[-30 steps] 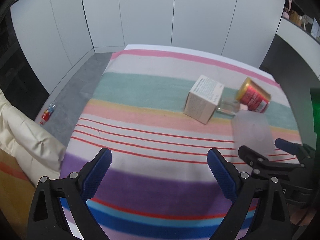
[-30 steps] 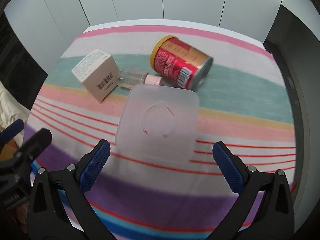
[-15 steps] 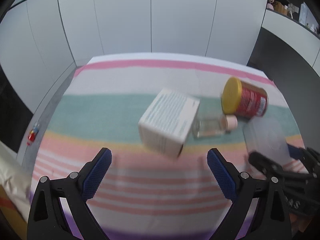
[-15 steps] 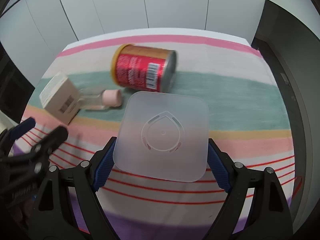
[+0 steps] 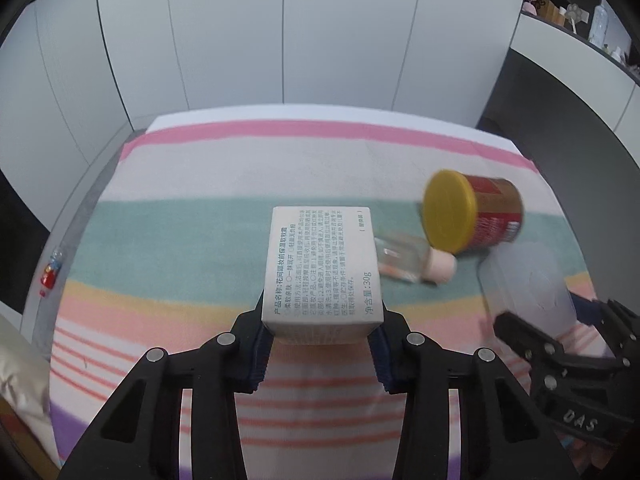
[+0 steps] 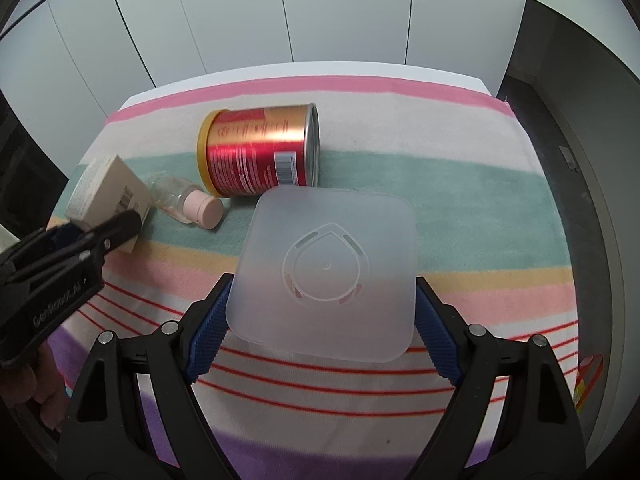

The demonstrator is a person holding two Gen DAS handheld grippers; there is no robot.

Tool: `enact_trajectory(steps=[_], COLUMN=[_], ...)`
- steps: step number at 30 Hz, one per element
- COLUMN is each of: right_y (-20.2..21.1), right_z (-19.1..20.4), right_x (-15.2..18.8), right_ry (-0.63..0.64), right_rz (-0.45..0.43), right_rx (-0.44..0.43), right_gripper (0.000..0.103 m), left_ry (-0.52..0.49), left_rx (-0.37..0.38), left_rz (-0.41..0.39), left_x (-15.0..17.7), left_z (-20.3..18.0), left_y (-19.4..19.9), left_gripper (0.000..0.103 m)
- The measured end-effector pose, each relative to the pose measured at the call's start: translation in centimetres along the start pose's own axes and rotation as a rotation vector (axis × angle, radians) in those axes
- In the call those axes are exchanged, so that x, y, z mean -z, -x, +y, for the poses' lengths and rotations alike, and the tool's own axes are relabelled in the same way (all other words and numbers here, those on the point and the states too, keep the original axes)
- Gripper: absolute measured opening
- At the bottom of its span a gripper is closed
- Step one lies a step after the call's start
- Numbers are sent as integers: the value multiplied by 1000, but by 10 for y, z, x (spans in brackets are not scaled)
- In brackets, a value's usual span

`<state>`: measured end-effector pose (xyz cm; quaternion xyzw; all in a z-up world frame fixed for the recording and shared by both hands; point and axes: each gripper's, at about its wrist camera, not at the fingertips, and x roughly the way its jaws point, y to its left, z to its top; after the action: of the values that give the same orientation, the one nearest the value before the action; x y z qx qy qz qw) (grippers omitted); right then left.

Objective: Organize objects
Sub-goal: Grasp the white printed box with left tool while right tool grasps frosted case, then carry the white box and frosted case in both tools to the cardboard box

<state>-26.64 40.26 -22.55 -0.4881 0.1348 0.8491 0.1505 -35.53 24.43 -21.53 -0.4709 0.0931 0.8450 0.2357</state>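
Note:
My left gripper (image 5: 320, 354) is shut on a beige carton (image 5: 322, 268) printed with text; its blue pads press the carton's near sides. The carton also shows in the right wrist view (image 6: 108, 192). My right gripper (image 6: 320, 344) is shut on a frosted square plastic box (image 6: 324, 272), held by its near sides; it also shows in the left wrist view (image 5: 528, 284). A red can with a yellow lid (image 6: 260, 152) lies on its side behind the box. A small clear bottle with a pink cap (image 6: 186, 202) lies between carton and can.
The objects lie on a striped cloth (image 5: 240, 168) over a table. White cabinet doors (image 5: 280, 32) stand behind it. A dark counter and shelf with small items (image 5: 580, 20) are at the right. A small red toy (image 5: 50, 276) lies on the floor at left.
Both grippers moved forward and closed: the left onto the carton, the right onto the frosted box. The can has rolled so its lid faces the left gripper.

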Motion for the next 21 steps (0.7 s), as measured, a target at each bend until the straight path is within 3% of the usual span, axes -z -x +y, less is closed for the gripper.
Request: enact_trajectory(steps=[9,21], right_y=[48,145], right_z=[3,16], right_x=[10,18], right_ry=[-6,23], right_rz=[3,-38], right_rx=[7,-24], right_gripper=[87,86], left_ry=[9,56], left_rx=[-20,-7], left_rz=[-5,-47], left_x=[16,32], left_z=[-14,-28], left_y=[62,169], left_gripper=[42,42])
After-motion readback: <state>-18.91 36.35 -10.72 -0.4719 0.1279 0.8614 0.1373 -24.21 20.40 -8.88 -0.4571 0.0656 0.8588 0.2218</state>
